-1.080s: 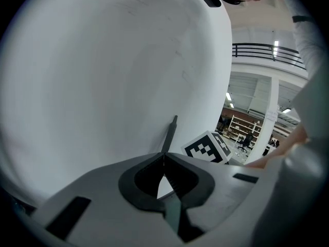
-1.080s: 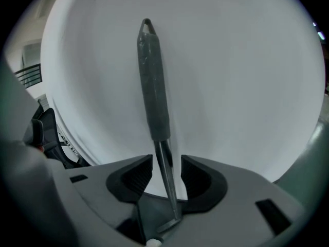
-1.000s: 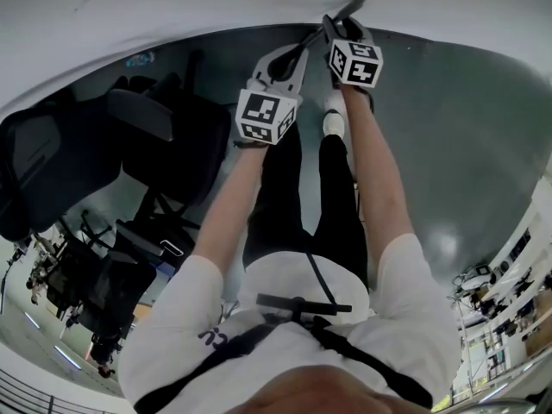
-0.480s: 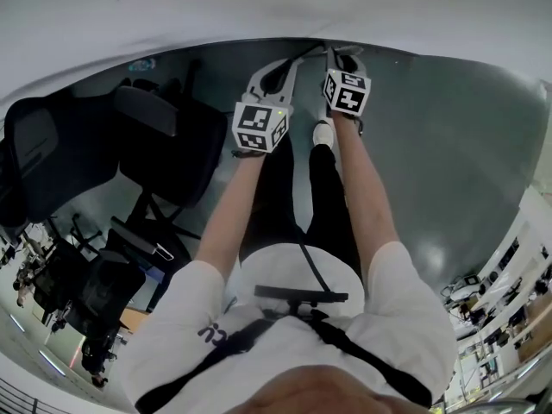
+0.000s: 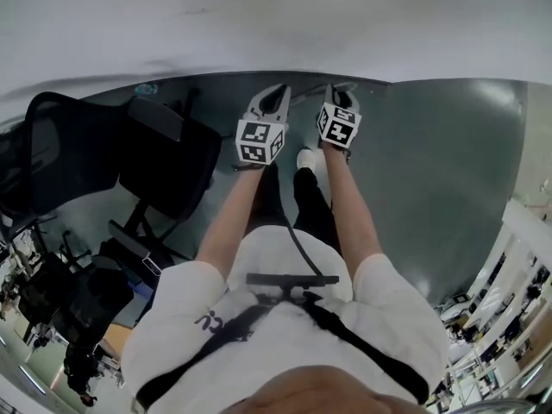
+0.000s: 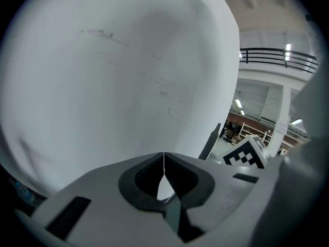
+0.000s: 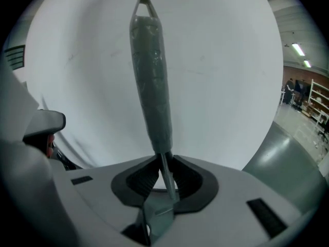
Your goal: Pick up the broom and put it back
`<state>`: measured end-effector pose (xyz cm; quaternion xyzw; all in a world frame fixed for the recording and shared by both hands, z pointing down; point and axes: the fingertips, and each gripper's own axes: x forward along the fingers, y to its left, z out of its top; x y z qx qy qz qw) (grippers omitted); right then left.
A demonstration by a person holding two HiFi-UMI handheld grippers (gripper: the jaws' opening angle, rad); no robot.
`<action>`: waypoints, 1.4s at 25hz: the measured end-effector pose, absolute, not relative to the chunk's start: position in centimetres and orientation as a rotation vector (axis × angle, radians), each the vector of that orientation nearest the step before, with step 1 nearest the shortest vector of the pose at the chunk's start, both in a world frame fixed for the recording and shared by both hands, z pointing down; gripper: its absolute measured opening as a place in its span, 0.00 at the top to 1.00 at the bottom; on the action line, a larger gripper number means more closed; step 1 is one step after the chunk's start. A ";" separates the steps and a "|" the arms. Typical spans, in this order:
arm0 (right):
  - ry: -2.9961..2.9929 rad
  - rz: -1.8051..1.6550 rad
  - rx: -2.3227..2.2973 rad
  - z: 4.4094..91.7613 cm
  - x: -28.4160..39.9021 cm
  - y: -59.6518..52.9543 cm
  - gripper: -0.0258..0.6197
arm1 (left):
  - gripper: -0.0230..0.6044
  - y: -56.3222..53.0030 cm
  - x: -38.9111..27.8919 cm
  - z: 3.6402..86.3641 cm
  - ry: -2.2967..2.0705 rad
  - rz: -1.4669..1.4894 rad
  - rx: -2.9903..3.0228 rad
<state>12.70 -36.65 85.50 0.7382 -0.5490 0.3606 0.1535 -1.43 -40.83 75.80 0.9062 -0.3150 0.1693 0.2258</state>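
The broom's grey-green handle, with a hang loop at its end, sticks out past my right gripper toward the white wall. Its thin pole runs between the dark pads, and the jaws have just been closing on it, so they are shut on the pole. In the head view the right gripper is held out ahead of the person, and the left gripper is close beside it. The left gripper has its pad tips touching, and I see nothing between them. The broom's head is hidden.
A white wall fills the space ahead, with grey floor below. Black office chairs stand to the left. The person's white shoe is under the grippers. The right gripper's marker cube shows beside the left gripper.
Both grippers have come up and nearer the head camera, staying side by side. The dark stick running from the left gripper past the right one no longer stands out.
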 end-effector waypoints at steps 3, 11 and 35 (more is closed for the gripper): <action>-1.557 0.997 2.185 80.4 13.0 -34.4 0.82 | 0.94 -39.4 -1.6 72.2 -0.872 0.442 2.518; -1.568 0.812 2.384 67.2 15.4 -31.7 0.82 | 0.95 -38.6 -0.4 62.9 -0.858 0.341 2.613; -1.763 0.047 2.759 34.6 14.7 -29.8 0.81 | 0.95 -38.7 0.3 36.9 -0.801 -0.040 2.955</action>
